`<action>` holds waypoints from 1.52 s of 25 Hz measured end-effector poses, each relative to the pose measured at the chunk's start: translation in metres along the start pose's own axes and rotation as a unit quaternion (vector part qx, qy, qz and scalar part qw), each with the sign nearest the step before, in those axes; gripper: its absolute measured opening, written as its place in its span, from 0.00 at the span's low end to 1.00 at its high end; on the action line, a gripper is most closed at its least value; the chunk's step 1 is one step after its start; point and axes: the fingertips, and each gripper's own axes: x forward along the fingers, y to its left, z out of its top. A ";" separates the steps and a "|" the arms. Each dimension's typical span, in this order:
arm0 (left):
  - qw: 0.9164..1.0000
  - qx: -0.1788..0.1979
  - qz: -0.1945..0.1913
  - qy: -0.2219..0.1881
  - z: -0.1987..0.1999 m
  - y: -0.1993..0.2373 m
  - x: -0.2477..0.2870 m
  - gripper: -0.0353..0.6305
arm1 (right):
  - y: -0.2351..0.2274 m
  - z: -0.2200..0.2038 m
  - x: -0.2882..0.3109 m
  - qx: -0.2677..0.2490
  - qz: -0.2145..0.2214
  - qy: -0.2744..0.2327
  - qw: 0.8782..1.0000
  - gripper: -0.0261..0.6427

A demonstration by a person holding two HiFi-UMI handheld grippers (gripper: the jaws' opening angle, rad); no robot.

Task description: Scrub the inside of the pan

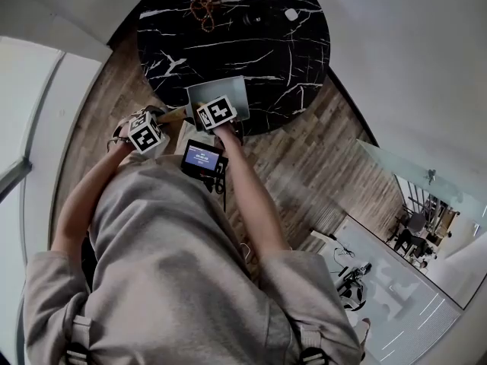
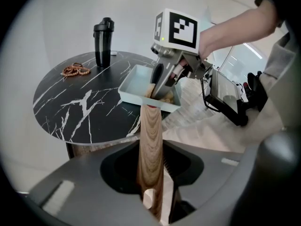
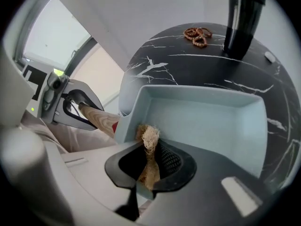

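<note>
A pale blue square pan (image 1: 225,94) sits at the near edge of the black marble table (image 1: 266,44). Its wooden handle (image 2: 151,145) juts off the edge, and my left gripper (image 2: 153,194) is shut on it. My right gripper (image 3: 149,173) is shut on a tan fibrous scrubber (image 3: 149,139). The scrubber's tuft is inside the pan (image 3: 207,121), at the near corner by the handle (image 3: 99,119). In the left gripper view the right gripper (image 2: 162,84) points steeply down into the pan (image 2: 136,81). The left gripper (image 3: 70,105) shows at the left of the right gripper view.
A black shaker bottle (image 2: 103,41) and a string of brown beads (image 2: 75,70) stand at the table's far side, with a small white object (image 1: 291,14) nearby. A device with a lit screen (image 1: 202,158) hangs at the person's chest. Wood floor surrounds the table.
</note>
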 end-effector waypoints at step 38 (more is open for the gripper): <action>1.000 0.001 0.012 -0.002 -0.001 0.002 0.000 0.24 | -0.118 0.006 -0.051 0.062 -0.187 -0.069 0.978 0.10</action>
